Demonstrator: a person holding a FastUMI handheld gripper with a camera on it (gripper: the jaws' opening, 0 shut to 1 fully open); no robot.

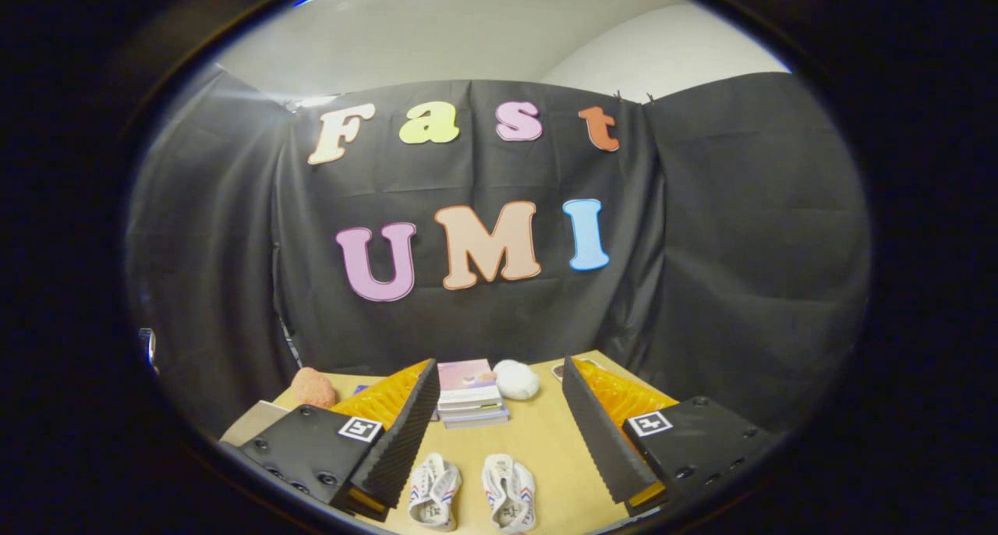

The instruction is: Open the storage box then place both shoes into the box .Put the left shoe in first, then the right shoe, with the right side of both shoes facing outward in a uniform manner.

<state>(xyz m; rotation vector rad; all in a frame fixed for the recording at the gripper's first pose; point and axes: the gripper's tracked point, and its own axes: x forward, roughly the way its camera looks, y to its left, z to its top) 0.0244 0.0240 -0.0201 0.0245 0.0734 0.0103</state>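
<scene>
Gripper view: light wooden tabletop (538,441) staged for the start. Stack of thin books with pale pink and white covers (470,395) sits at the back, fuzzy white ball (516,380) just beside it, lumpy pink stone-like object (313,387) apart to one side. Pair of white canvas shoes with red-blue stripes (472,492) lies side by side, toes toward camera, within reach. Storage box not made out. Gripper (499,426) hangs above, fingers spread wide, holding and touching nothing.

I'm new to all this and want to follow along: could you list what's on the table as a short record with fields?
gripper: open, fingers spread, holding nothing
shoes: pair side by side on the table, between the fingers
books: stack beyond the shoes
white ball: beside the books
pink lump: at the far corner
</scene>
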